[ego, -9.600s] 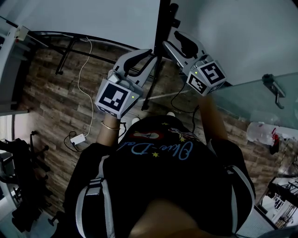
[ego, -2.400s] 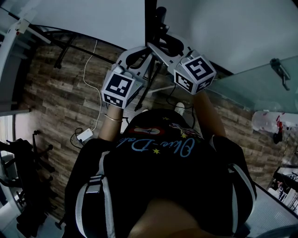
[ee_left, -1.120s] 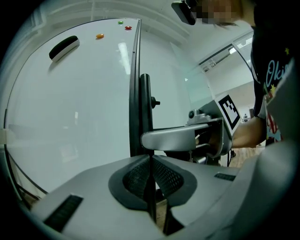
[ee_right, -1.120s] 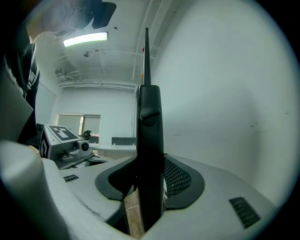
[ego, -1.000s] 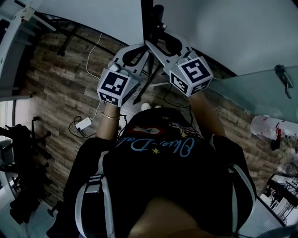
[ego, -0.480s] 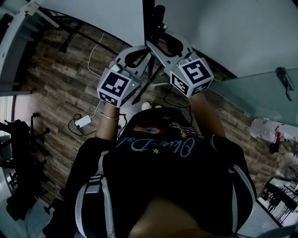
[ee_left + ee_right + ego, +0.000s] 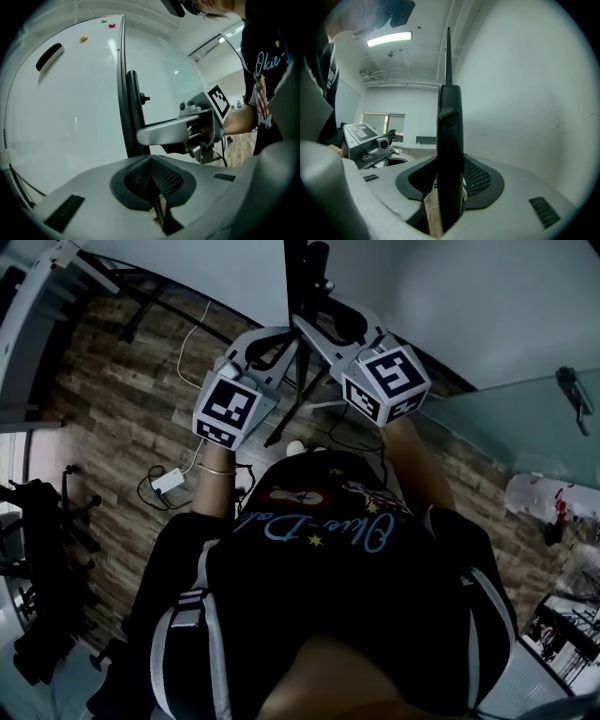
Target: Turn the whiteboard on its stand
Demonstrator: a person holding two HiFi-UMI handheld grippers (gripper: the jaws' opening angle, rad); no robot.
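Starting with the head view: a person in a dark printed shirt (image 7: 319,615) is seen from above, both arms raised toward the top centre of the frame. The left gripper (image 7: 270,341), its marker cube left of centre, and the right gripper (image 7: 323,326), its cube right of centre, both reach to the black upright (image 7: 296,277) of the stand at top centre. The whiteboard (image 7: 187,268) is a pale panel along the upper edge, left of the upright. A wood-plank floor (image 7: 112,427) fills the left side, with a white cable and adapter (image 7: 169,482) lying on it at mid left. A glass panel (image 7: 525,427) stands at the right. Left gripper view: the jaws are drawn together, the pads meeting along one line at lower centre with nothing held and only a sliver of floor showing between them. The whiteboard fills the left half of the frame, with a black eraser (image 7: 49,56) on it at upper left and small coloured magnets (image 7: 83,38) near its top edge. The upright stands just beside the board's right edge at centre, and a finger of the right gripper meets it from the right. Right gripper view: the jaws are clamped on the upright, which rises between the pads at centre. A pale flat surface fills the right half; whether it is board or wall cannot be told. The left gripper shows at lower left and a ceiling light (image 7: 389,39) at upper left.
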